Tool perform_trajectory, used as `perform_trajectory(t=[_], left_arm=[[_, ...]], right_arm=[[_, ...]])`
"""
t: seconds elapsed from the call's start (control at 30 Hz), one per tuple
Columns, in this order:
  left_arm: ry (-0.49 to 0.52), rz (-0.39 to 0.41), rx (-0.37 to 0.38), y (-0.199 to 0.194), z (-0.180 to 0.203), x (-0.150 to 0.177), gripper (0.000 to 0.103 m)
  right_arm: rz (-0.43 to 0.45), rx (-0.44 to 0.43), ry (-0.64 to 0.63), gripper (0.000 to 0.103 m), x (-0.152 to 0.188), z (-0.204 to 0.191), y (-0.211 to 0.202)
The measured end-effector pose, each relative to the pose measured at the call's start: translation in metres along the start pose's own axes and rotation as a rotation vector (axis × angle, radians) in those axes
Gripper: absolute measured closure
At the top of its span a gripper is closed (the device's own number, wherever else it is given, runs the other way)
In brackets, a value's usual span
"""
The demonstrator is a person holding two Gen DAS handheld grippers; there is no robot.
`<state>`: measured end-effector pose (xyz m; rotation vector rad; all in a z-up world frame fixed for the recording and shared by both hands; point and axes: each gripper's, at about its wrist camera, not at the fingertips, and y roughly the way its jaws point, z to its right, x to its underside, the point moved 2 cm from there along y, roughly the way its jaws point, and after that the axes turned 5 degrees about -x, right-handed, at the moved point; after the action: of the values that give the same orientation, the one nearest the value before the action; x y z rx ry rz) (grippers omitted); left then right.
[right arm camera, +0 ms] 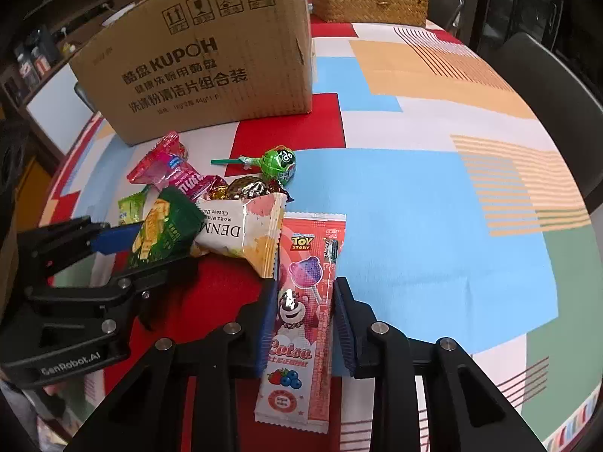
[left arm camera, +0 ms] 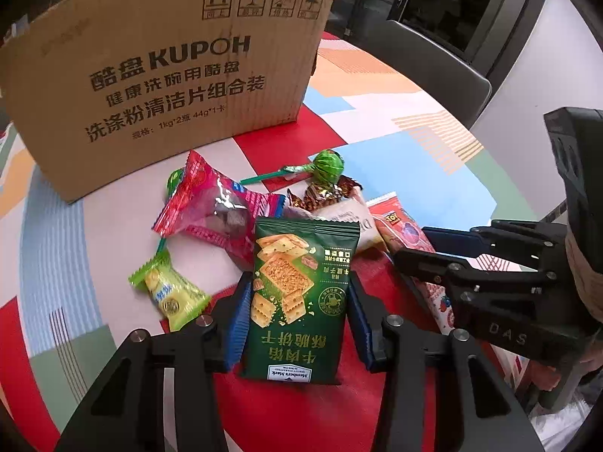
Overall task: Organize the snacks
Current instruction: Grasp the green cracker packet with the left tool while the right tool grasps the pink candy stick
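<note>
A pile of snacks lies on the patterned table in front of a cardboard box. My left gripper straddles a dark green cracker packet, blue pads against both its edges; it also shows in the right wrist view. My right gripper straddles a pink Toy Story lollipop packet, pads beside its edges, packet flat on the table. A white Denmark cheese packet, a pink packet, a green lollipop, a gold candy and a yellow-green packet lie around.
The cardboard box stands at the back left. A woven basket sits at the table's far edge. Dark chairs stand along the right side. The right gripper shows in the left wrist view, close beside the left one.
</note>
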<state>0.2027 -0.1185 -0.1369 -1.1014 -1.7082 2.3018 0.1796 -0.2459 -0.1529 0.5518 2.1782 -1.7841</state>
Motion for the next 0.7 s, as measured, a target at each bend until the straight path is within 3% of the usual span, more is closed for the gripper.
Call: perform_trajectory(t=[0.3, 0.7], left_arm=[[-0.077, 0.032, -0.005, -0.019, 0.004, 0.011, 0.057], [-0.098, 0.113, -0.037, -0.057, 0.015, 0.009, 0.057]], right_arm=[[0.004, -0.029, 0.006, 0.073, 0.010, -0.002, -0.011], [0.086, -0.026, -0.006, 0.075, 0.012, -0.006, -0.043]])
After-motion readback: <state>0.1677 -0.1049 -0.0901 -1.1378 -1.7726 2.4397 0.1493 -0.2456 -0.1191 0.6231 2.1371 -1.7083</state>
